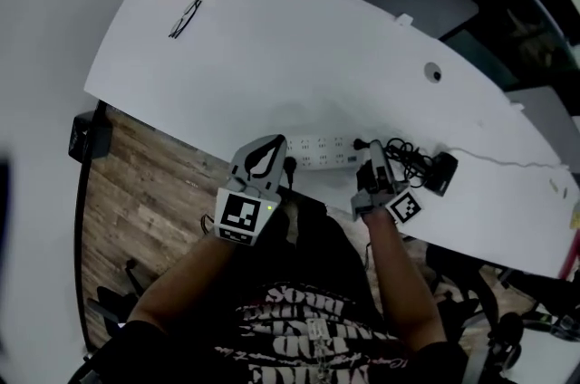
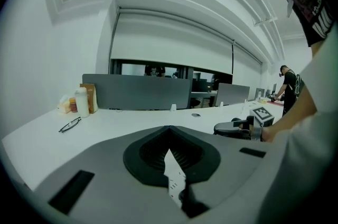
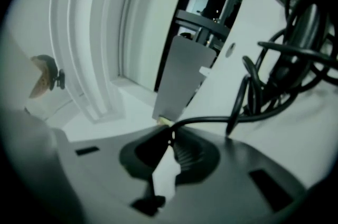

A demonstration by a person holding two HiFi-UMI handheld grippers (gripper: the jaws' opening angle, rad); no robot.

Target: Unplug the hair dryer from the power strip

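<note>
A white tabletop (image 1: 299,38) above a wood floor (image 1: 145,201) carries the strip (image 1: 328,152), which lies between the two tongs. The left tongs (image 2: 169,130) are pressed together, empty. The right tongs (image 3: 171,130) pinch the cord (image 3: 211,121) of the dryer (image 1: 441,172), just beyond them. The plug is hard to make out.

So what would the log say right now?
left gripper: shut, over power strip | right gripper: shut on hair dryer cord

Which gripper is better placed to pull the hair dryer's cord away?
Right. The right gripper has its jaws shut on the black cord beside the hair dryer; the left gripper is over the other end of the power strip, empty.
</note>
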